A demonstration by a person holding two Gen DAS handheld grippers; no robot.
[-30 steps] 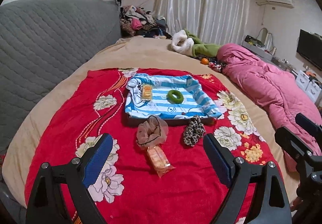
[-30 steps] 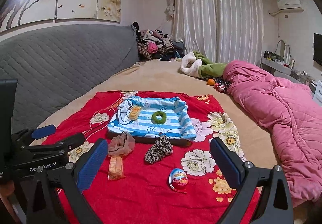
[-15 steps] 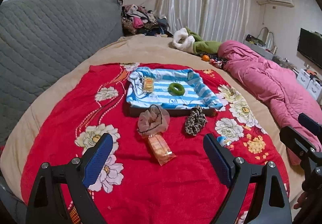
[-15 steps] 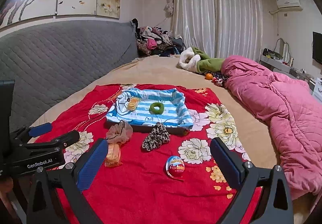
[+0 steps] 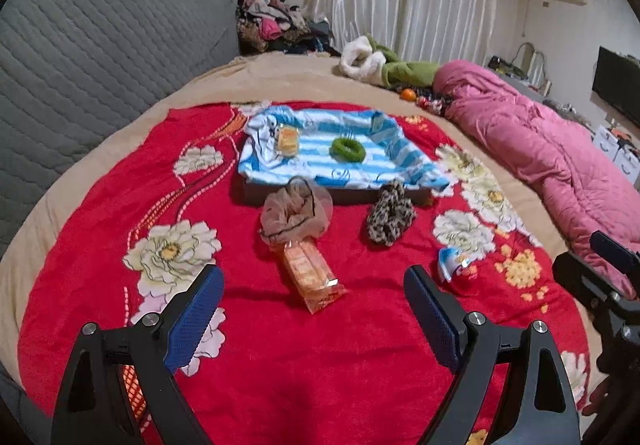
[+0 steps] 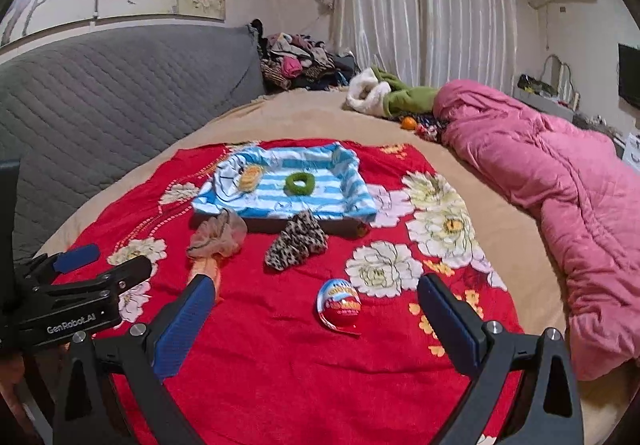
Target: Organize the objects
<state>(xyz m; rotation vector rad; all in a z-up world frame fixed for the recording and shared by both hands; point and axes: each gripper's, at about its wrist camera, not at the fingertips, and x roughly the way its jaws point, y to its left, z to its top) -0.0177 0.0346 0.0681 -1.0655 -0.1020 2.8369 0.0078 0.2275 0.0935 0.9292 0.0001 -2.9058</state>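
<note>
A tray lined with blue striped cloth lies on the red flowered blanket. In it are a green ring and a small orange snack pack. In front of it lie a beige scrunchie, an orange wafer pack, a leopard scrunchie and a chocolate egg. My left gripper is open and empty, just short of the wafer pack. My right gripper is open and empty near the egg.
A pink duvet lies along the right side of the bed. A grey quilted headboard stands at the left. Clothes, a white and green garment and an orange lie at the far end.
Both grippers have moved forward and lower over the blanket, so the objects look nearer. The egg has come into the left wrist view. Both stay open.
</note>
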